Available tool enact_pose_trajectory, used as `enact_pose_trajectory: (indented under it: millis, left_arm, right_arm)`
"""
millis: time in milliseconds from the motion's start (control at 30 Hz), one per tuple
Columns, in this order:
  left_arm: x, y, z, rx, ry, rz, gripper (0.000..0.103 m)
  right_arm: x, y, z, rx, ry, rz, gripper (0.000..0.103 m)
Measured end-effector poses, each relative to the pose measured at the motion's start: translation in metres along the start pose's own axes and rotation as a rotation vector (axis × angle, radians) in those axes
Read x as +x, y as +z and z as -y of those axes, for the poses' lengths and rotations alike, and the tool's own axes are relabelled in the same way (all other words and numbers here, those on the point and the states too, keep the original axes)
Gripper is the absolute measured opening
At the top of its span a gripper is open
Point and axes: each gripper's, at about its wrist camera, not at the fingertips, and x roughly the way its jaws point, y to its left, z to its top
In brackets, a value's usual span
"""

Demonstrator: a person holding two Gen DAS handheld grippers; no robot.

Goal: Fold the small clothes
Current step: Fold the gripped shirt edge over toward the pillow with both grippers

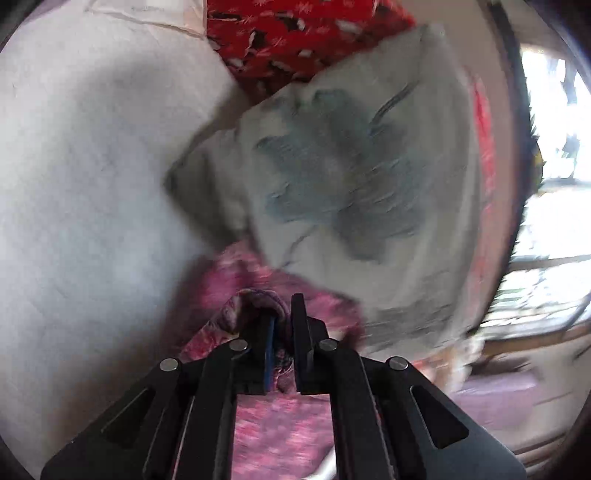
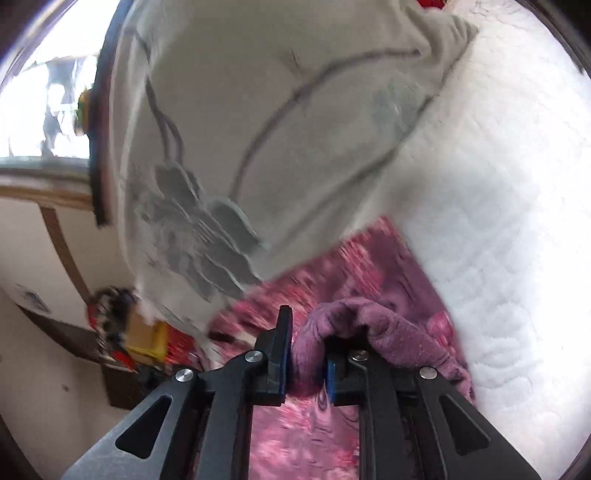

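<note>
The pink patterned garment (image 1: 280, 428) is a soft, fuzzy knit with a mottled pink-and-magenta print, blurred in both views. It lies near, under both grippers, on a white textured cover (image 2: 509, 229) that looks quilted. A bunched fold of it sits between the narrow fingers of the left gripper (image 1: 282, 325), which pinch it. In the right wrist view a thick plum-coloured roll of the same garment (image 2: 354, 317) humps up between the fingers of the right gripper (image 2: 306, 354); they stand a little apart, and the fabric fills the gap. Just beyond lies a pale grey shirt (image 1: 347, 192), limp, with a cracked blue-grey print. Far off is red patterned cloth (image 1: 295, 33).
</note>
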Motion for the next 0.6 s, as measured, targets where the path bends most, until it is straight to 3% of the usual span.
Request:
enact_pose_trajectory:
  millis: [67,100,200,267,367,500,533,567,600]
  left_arm:
    - [-0.009,-0.002,0.001,-0.021,-0.017,0.011,0.023]
    - [-0.014,-0.005,0.004,-0.004,0.000,0.022,0.029]
    - [-0.031,-0.013,0.010,0.065,0.058,0.063,0.033]
    - [-0.041,-0.021,0.005,0.071,0.065,0.064,0.038]
    - [-0.037,-0.044,0.002,0.173,0.143,0.016,0.039]
    - [-0.005,-0.090,-0.013,0.281,0.299,-0.087,0.039]
    - [0.003,-0.099,-0.019,0.289,0.341,-0.101,0.039]
    - [0.007,-0.105,-0.024,0.298,0.367,-0.105,0.039]
    - [0.008,-0.111,-0.026,0.315,0.381,-0.093,0.038]
  right_arm:
    - [-0.013,0.004,0.005,0.055,0.029,0.066,0.043]
    - [-0.020,0.004,0.008,0.080,0.033,0.090,0.045]
    - [-0.040,0.001,0.010,0.048,0.006,0.123,0.046]
    - [-0.052,-0.006,0.010,-0.018,-0.074,0.119,0.048]
    - [-0.058,-0.021,0.013,-0.120,-0.196,0.063,0.050]
    - [-0.046,-0.042,0.023,-0.177,-0.272,0.009,0.050]
    - [-0.041,-0.047,0.022,-0.208,-0.300,-0.006,0.045]
    - [-0.037,-0.052,0.018,-0.249,-0.319,-0.011,0.020]
    - [-0.040,-0.056,0.008,-0.305,-0.328,0.017,0.007]
